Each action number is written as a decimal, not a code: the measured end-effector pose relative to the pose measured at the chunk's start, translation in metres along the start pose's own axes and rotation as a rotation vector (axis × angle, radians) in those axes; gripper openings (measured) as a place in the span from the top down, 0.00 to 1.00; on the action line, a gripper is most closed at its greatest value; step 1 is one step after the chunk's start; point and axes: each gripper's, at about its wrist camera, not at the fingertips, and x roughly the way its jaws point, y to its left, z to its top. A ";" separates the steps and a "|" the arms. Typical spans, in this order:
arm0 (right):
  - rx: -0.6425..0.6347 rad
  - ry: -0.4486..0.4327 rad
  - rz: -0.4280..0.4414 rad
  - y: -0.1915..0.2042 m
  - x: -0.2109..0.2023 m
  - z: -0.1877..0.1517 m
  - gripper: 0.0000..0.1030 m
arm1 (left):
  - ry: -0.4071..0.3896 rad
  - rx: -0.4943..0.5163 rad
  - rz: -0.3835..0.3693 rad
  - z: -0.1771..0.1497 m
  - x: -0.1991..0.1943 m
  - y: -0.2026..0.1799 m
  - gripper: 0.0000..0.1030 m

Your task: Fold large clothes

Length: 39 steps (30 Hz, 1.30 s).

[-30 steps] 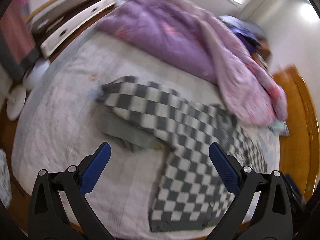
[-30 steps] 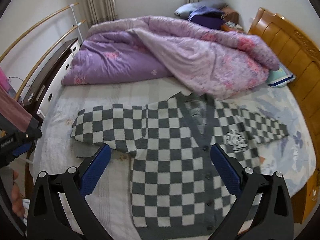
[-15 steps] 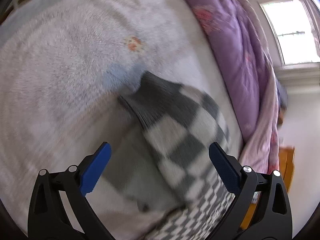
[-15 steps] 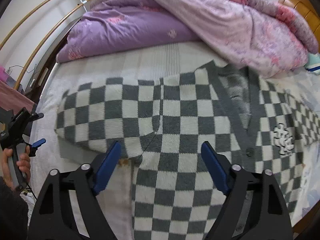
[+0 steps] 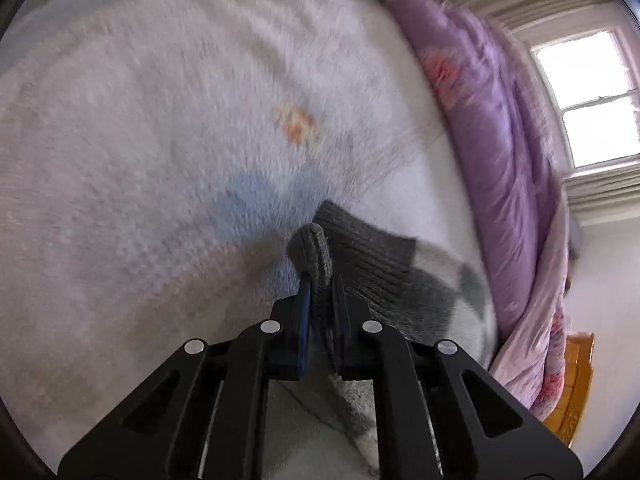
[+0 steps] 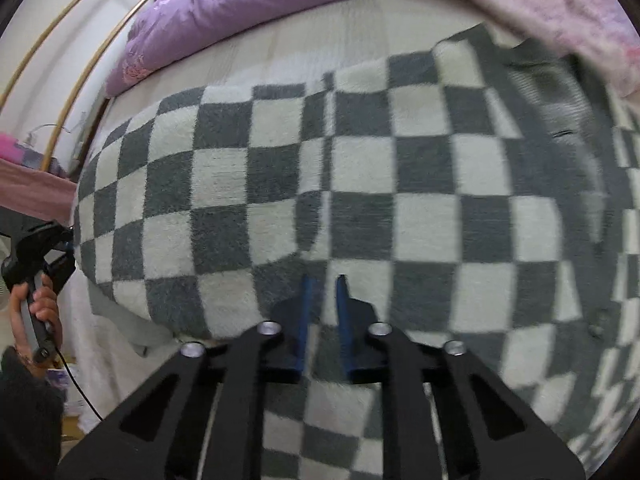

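Observation:
A grey-and-white checkered cardigan (image 6: 360,184) lies spread flat on the bed. In the left wrist view, the jaws of my left gripper (image 5: 320,280) are closing on the sleeve's grey ribbed cuff (image 5: 316,248), which bunches up between the blue pads. The same gripper (image 6: 66,248) shows at the sleeve end in the right wrist view, held by a hand (image 6: 36,312). My right gripper (image 6: 323,284) points down onto the cardigan where the sleeve meets the body. Its jaws are closing, with a narrow strip of the knit pinched between them.
A purple quilt (image 5: 500,168) is heaped along the far side of the bed (image 5: 160,120), and a pink one (image 6: 560,8) overlaps the cardigan's collar. There is a window (image 5: 588,100), a wooden headboard (image 5: 576,392), and curved rails (image 6: 80,52) by the bed's left edge.
Both grippers dropped toward the bed and went from wide open to closed. The left one came down on the sleeve cuff, the right one on the cardigan near the armpit.

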 end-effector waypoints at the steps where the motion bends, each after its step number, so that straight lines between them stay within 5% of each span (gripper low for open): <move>1: -0.006 0.011 0.025 0.002 0.008 0.001 0.97 | -0.044 0.012 -0.008 -0.001 -0.015 -0.004 0.92; 4: -0.032 0.045 0.106 0.014 0.033 0.002 0.98 | -0.120 0.056 -0.052 -0.006 -0.052 -0.021 0.92; 6: -0.039 0.134 0.071 0.019 0.060 0.000 1.00 | -0.167 0.099 -0.083 -0.015 -0.078 -0.044 0.92; 11: 0.003 0.180 0.092 0.012 0.071 0.005 1.00 | -0.240 0.220 -0.202 -0.060 -0.138 -0.113 0.92; 16: -0.016 0.099 0.237 -0.024 0.006 0.004 0.98 | -0.243 0.396 -0.322 -0.139 -0.163 -0.214 0.92; 19: -0.011 0.003 0.216 -0.076 -0.055 -0.002 0.98 | -0.212 0.492 -0.363 -0.192 -0.152 -0.271 0.92; 28: 0.138 -0.266 -0.034 -0.309 -0.234 -0.047 0.95 | 0.002 0.751 -0.348 -0.410 -0.017 -0.408 0.92; 34: 0.388 -0.353 -0.208 -0.479 -0.309 -0.103 0.94 | 0.188 0.818 -0.213 -0.522 0.094 -0.421 0.92; 39: 0.672 -0.422 -0.210 -0.591 -0.320 -0.146 0.87 | 0.266 0.888 -0.041 -0.580 0.157 -0.412 0.88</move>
